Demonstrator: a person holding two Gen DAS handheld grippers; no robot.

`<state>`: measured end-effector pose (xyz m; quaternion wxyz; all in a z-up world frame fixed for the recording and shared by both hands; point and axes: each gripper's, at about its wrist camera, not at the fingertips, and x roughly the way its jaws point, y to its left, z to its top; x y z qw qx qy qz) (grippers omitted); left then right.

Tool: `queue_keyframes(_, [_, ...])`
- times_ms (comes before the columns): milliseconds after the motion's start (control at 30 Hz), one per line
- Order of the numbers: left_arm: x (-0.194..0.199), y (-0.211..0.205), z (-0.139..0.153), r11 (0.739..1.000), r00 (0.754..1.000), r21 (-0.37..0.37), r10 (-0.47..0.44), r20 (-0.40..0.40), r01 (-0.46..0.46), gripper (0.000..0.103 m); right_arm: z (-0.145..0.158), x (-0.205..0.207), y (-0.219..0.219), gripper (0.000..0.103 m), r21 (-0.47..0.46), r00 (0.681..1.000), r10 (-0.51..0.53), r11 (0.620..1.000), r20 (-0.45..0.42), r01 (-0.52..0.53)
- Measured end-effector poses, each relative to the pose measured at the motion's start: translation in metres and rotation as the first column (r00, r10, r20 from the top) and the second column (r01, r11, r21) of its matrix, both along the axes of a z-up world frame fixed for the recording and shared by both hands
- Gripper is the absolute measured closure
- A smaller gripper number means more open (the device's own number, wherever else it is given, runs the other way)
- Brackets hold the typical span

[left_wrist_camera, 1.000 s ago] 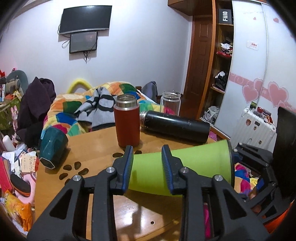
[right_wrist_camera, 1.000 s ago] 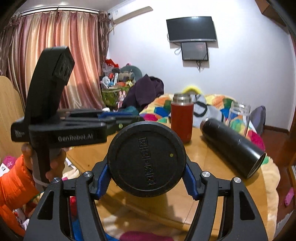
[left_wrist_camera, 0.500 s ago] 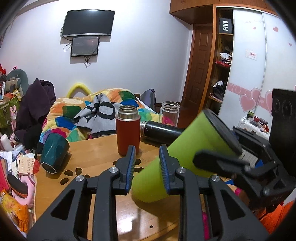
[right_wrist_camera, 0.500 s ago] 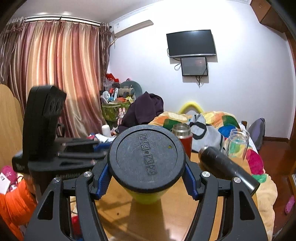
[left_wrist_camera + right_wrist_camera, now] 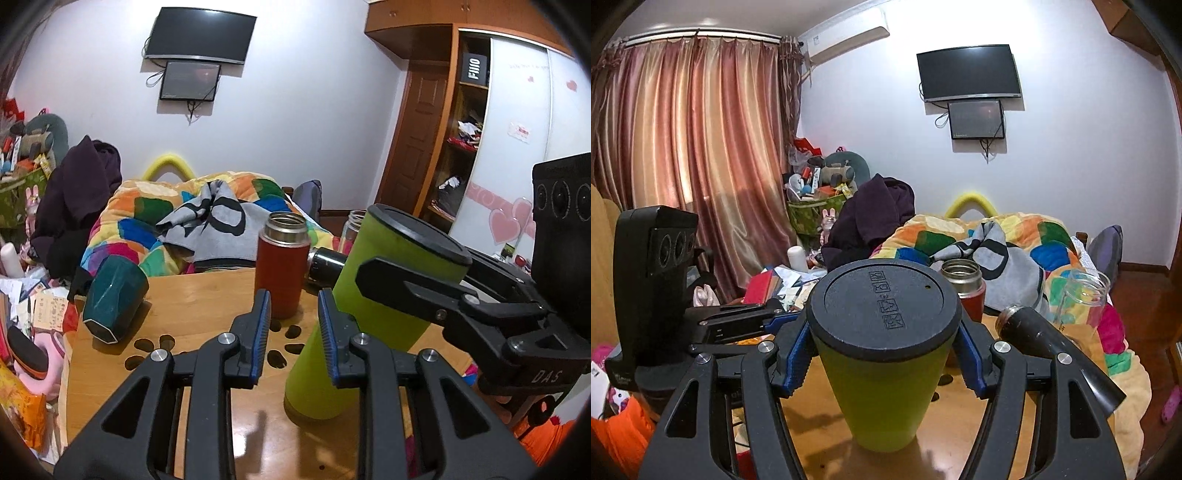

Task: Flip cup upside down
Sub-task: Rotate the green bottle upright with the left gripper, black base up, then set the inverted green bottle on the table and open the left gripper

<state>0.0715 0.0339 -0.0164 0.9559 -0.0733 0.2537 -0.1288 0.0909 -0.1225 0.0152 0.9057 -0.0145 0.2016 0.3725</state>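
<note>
The green cup [image 5: 882, 387] is held by the right gripper [image 5: 882, 363], whose blue-padded jaws are closed on the body just below the black lid [image 5: 884, 308]. The cup is seen tilted, lid end uppermost, with its narrow base touching or just above the wooden table [image 5: 192, 302]; contact cannot be confirmed. The left gripper [image 5: 293, 325] holds nothing: its jaws stand narrowly apart just beside the cup's lower body, apparently without touching it. The step in hand is judged to be the setting down of the cup on end, and the task appears close to completion. The next move is judged to call for the cup to be brought fully vertical, seated flat, and released without being tipped. A red flask [image 5: 282, 267] and a black flask [image 5: 1052, 350] lying on its side are near and should be avoided.
</note>
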Motion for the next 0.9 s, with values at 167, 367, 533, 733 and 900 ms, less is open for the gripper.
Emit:
queue_keyframes(167, [0.006,0.010,-0.006,0.999,1.000,-0.031,0.011,-0.021,-0.012,0.077,0.001,0.004,0.011,0.040,-0.029,1.000,-0.004,1.000,0.001,0.004])
queue_keyframes(367, [0.007,0.016,-0.013,0.999,0.999,-0.040,0.014,-0.039,-0.015,0.077,0.003,0.004,0.023,0.040,-0.069,1.000,-0.009,0.998,0.002,0.009])
queue_keyframes(533, [0.003,0.014,-0.012,1.000,0.999,-0.024,0.019,-0.032,-0.019,0.077,0.002,0.002,0.027,0.040,-0.075,1.000,-0.006,0.997,0.015,0.007])
queue_keyframes(733, [0.004,0.017,-0.013,0.999,0.999,-0.028,0.023,-0.044,-0.025,0.077,0.001,0.005,0.022,0.038,-0.028,1.000,0.013,1.000,-0.022,-0.014])
queue_keyframes(900, [0.000,0.021,-0.011,0.999,0.999,-0.021,0.037,-0.038,-0.038,0.077,0.003,-0.001,0.022,0.038,-0.037,1.000,0.012,0.999,-0.003,-0.012])
